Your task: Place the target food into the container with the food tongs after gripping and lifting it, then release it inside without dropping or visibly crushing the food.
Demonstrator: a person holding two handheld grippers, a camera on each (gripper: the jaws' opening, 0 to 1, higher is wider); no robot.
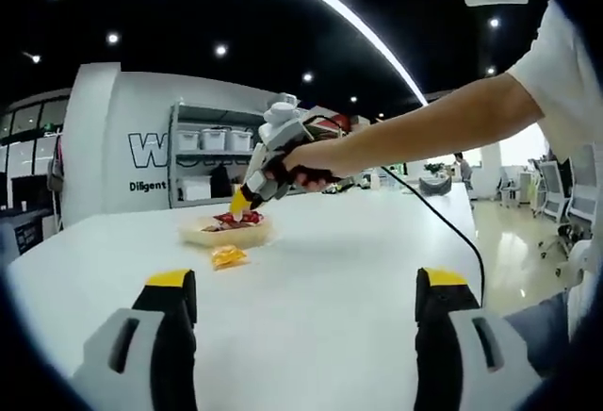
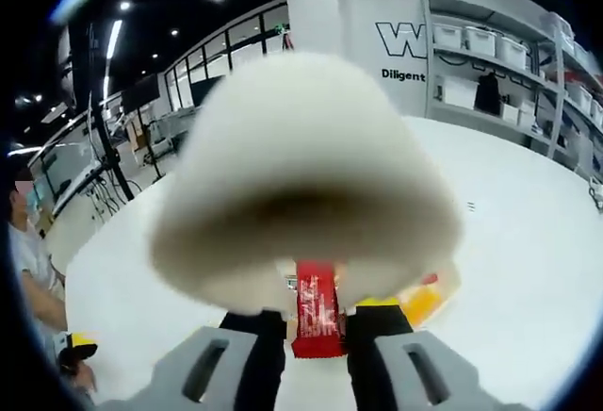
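**A:** What does the left gripper view show, going from left to right?

**B:** At the bottom, the left gripper (image 1: 306, 312) rises with its two black, yellow-tipped jaws spread wide apart and nothing between them. Beyond them lies a broad white table (image 1: 358, 336). Left of centre on it sits a shallow, pale container (image 1: 226, 232) with red items inside, and a small yellow packet (image 1: 227, 256) lies on the table just beside it, on the near side. Above the container, the right gripper (image 1: 243, 207) points down at the red contents, held by a person's hand (image 1: 306, 168); the bare arm stretches away to the right, and a black cable (image 1: 452, 227) trails down from it. Whether those jaws are together cannot be told from here.

**A:** And the right gripper view?

**B:** It looks along the right gripper's own jaws (image 2: 316, 331). They are drawn close and clamped on a red packet (image 2: 316, 312), which stands upright between the black tips. A large, blurred, pale shape (image 2: 306, 175) fills the middle, too close to identify. Just to the right of the jaws a yellow-orange edge (image 2: 419, 303) peeks out below it. At the far left, another person sits by the table.

**A:** So where is the food?

**B:** The red packet is in the right gripper's grip, at the container.
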